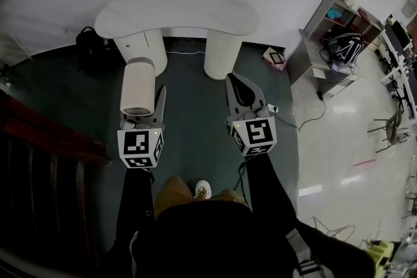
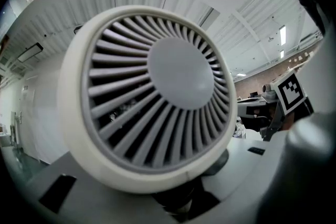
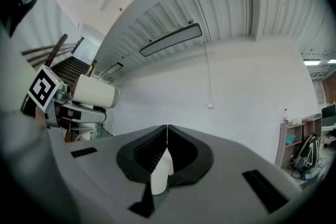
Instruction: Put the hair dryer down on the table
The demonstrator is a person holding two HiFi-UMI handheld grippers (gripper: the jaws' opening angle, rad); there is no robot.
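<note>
A white hair dryer point(image 1: 138, 86) with a thick round barrel is held level above the dark floor, short of the white kidney-shaped table point(image 1: 176, 10). My left gripper point(image 1: 147, 105) is shut on it low down, where its handle goes between the jaws. In the left gripper view the hair dryer's grey finned rear grille point(image 2: 157, 86) fills most of the picture, with the left gripper point(image 2: 184, 199) under it. My right gripper point(image 1: 242, 92) hangs beside it, shut and empty. Its ribbed black pads point(image 3: 178, 150) meet at the tips of the right gripper point(image 3: 167, 136). The hair dryer point(image 3: 94, 95) shows at that view's left.
The table stands on two ribbed white legs point(image 1: 221, 52) against a white wall. A black bag point(image 1: 88, 43) lies to its left. A grey shelf unit point(image 1: 326, 32) with clutter is at the right. A dark red stair rail point(image 1: 45, 146) runs along the left.
</note>
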